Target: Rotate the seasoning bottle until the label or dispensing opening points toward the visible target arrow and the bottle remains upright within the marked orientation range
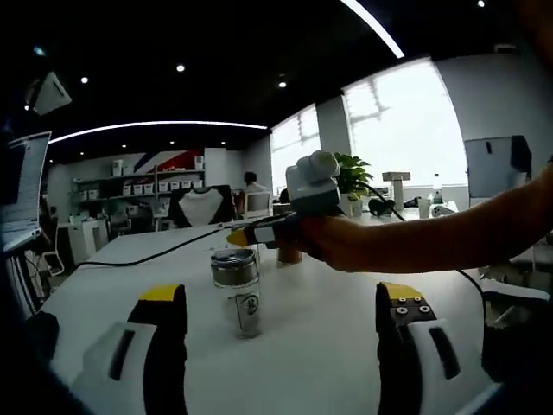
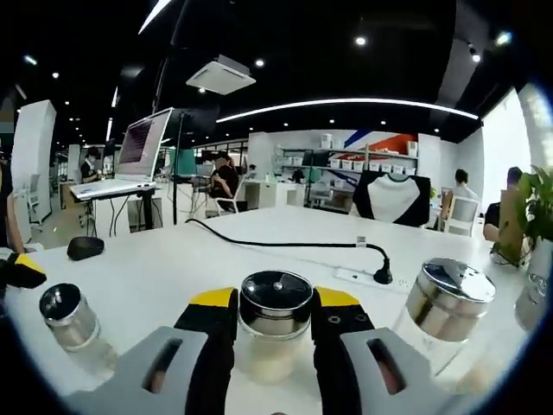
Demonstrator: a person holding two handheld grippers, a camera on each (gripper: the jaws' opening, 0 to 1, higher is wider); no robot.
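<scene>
1. The white worktop (image 2: 173,268) stretched ahead of both tools, with a black cable crossing it beyond my right tool.
2. My right tool (image 2: 275,341) was clenched on the seasoning bottle (image 2: 275,324); its yellow-tipped jaws pressed either side of the bottle just below the metal cap. In the left gripper view that tool (image 1: 246,235) reached in from the right, held by a person's hand, with the bottle (image 1: 238,290) standing upright on the worktop.
3. My left tool (image 1: 281,333) was released, jaws wide apart, the bottle ahead between them but well clear.
4. Two more glass jars stood beside my right tool: a capped jar (image 2: 445,320) to the right, a small shaker (image 2: 73,328) to the left. All three looked nearly empty, though I could not tell for certain.
5. I saw no target arrow, so I judged over-rotation likely; twisting off-axis could also tip the bottle or knock the neighbours.
</scene>
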